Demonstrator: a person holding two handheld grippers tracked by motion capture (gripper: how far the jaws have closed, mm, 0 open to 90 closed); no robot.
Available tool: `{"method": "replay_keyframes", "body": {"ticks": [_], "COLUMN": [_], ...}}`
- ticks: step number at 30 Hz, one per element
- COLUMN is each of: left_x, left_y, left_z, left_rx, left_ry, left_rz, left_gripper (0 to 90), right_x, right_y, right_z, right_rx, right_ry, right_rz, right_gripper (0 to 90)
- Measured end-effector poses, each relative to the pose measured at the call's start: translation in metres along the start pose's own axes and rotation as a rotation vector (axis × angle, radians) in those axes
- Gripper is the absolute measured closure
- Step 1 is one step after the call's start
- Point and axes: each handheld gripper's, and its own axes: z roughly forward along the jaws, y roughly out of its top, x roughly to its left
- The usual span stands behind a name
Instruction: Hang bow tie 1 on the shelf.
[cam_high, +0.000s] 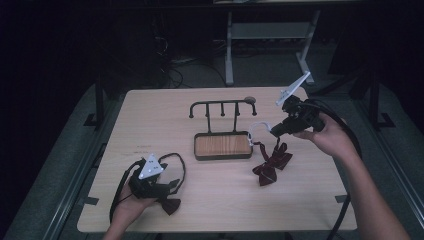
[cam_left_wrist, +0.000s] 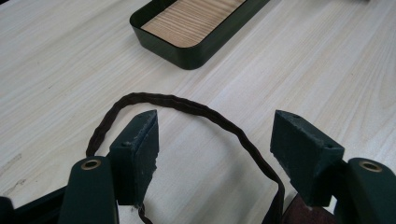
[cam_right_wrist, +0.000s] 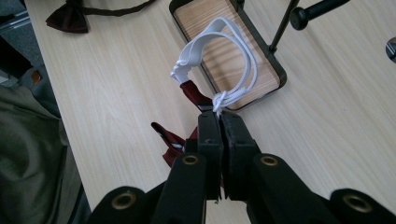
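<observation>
bow ties (cam_high: 272, 167): 2 | rack (cam_high: 222, 106): 1 | tray (cam_high: 223, 156): 1

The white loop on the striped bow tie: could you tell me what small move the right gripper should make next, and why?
Probably lift the loop toward a peg of the rack. The right gripper is shut on the bow tie at the loop's knot; the tie's lower end lies on the table, the loop just below the pegs.
</observation>
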Motion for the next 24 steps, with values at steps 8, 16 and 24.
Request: {"method": "replay_keyframes", "body": {"ticks": [8,16,24], "left_x": [0.0,0.0,0.0], "left_y": [0.001,0.001,0.0], "left_z": [0.001,0.0,0.0], "left_rx": [0.004,-0.001,-0.001], "left_ry": [-0.004,0.002,0.002], "left_rz": [0.015,0.012,0.012], "left_gripper": [33.0,33.0,33.0], "right_x": [0.001,-0.001,-0.001], "right_y": [0.006,0.011,0.018], "right_z": [-0.007,-0.008,-0.008], "right_rx": [-0.009,-0.004,-0.009], "right_ry": [-0.01,-0.012,-0.012], "right_rz": [-0.006,-0.007,-0.019], "right_gripper": [87.4,87.5,87.5]}}
